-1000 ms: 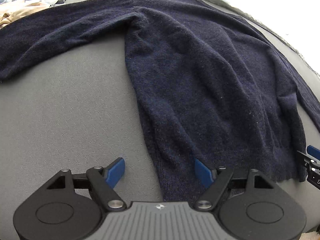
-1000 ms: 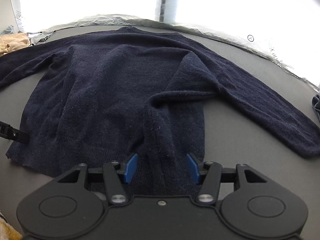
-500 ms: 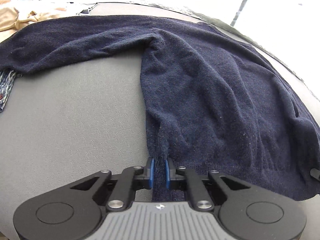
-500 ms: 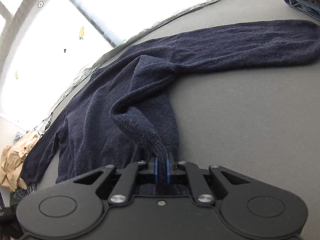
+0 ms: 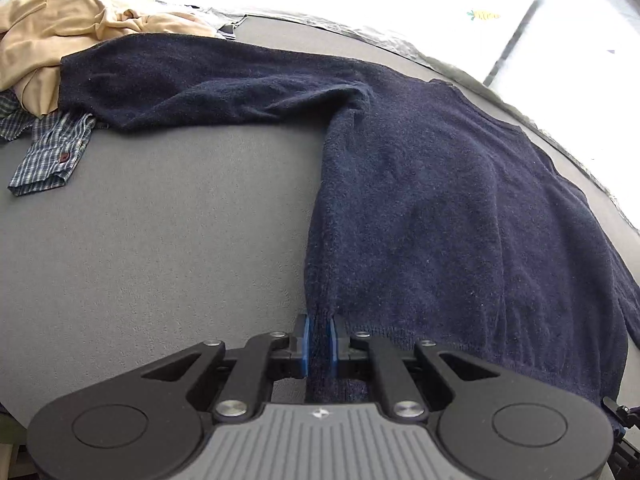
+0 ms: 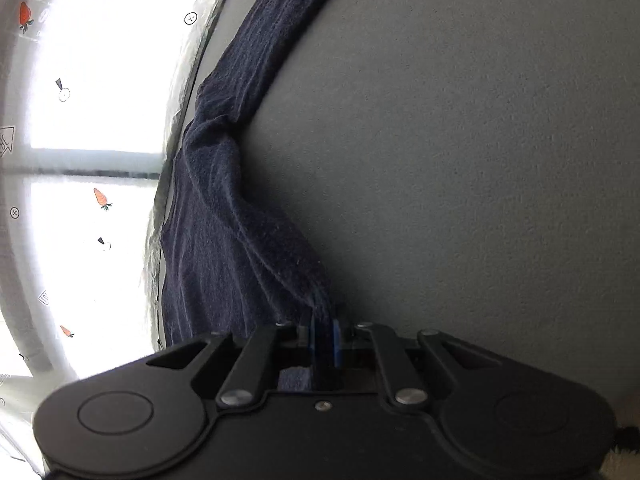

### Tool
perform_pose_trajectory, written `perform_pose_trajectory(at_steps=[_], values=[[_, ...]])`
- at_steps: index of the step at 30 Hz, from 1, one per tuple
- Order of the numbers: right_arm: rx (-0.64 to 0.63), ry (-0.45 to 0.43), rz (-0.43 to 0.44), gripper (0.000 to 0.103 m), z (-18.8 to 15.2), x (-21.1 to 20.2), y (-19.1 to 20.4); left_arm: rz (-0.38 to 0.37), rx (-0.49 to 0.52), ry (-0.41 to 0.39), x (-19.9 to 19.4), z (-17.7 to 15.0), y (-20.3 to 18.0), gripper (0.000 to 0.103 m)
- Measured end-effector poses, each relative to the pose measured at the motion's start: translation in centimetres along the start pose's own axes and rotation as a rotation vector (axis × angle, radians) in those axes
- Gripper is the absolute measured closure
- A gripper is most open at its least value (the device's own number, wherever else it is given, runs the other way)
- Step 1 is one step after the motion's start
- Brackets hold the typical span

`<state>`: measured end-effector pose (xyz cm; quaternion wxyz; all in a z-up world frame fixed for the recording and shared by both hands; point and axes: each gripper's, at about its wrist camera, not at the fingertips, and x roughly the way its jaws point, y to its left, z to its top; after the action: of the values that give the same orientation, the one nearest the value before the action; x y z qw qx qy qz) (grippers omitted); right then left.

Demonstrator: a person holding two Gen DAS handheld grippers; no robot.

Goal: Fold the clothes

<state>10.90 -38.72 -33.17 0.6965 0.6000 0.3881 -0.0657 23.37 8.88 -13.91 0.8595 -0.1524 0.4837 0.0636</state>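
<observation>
Grey padded table [image 5: 160,248] underneath everything, bright window panes with small carrot stickers beyond its far edge. Spread across it, a navy knitted sweater [image 5: 440,200]: body lying flat to the right in the left wrist view, one sleeve stretched away to the upper left, its cuff end resting against a heap of tan clothing [image 5: 72,28]. Beside that heap, a checked shirt cuff [image 5: 48,160] flat on the table, just touching the sleeve's end.

Nearest the camera, the sweater's hem at its left corner drawn up into a narrow ridge and running straight into the left gripper [image 5: 319,340]. Blue pads clamped on that ridge, only the knit between them.

In the right wrist view, table tilted steeply, sweater [image 6: 224,216] seen as a dark band along the window side. A thick twisted fold lifted off the table, leading down into the right gripper [image 6: 325,340]. Pads pinched tight on that bunched knit, fabric bulging out just behind them.
</observation>
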Motion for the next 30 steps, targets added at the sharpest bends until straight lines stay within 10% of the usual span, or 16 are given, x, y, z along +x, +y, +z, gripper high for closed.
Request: perform_pose_trajectory(at_steps=[4,17,21,30], values=[[0.054,-0.011,0.066,0.095,-0.5,-1.5,0.3,0.001,0.003,0.02,-0.3,-0.3,0.3,0.092],[0.004,0.023,-0.173,0.091,-1.7,0.2,0.4,0.088,0.04,0.171,3.8,-1.3,1.1,0.085],[-0.038,0.028,-0.236,0.077,-1.5,-0.2,1.4,0.169,0.095,0.163,3.6,-1.3,0.2,0.062],[-0.092,0.001,-0.294,0.062,1.7,-1.6,2.8,0.354,0.091,0.08,1.3,-0.1,-1.3,0.05]])
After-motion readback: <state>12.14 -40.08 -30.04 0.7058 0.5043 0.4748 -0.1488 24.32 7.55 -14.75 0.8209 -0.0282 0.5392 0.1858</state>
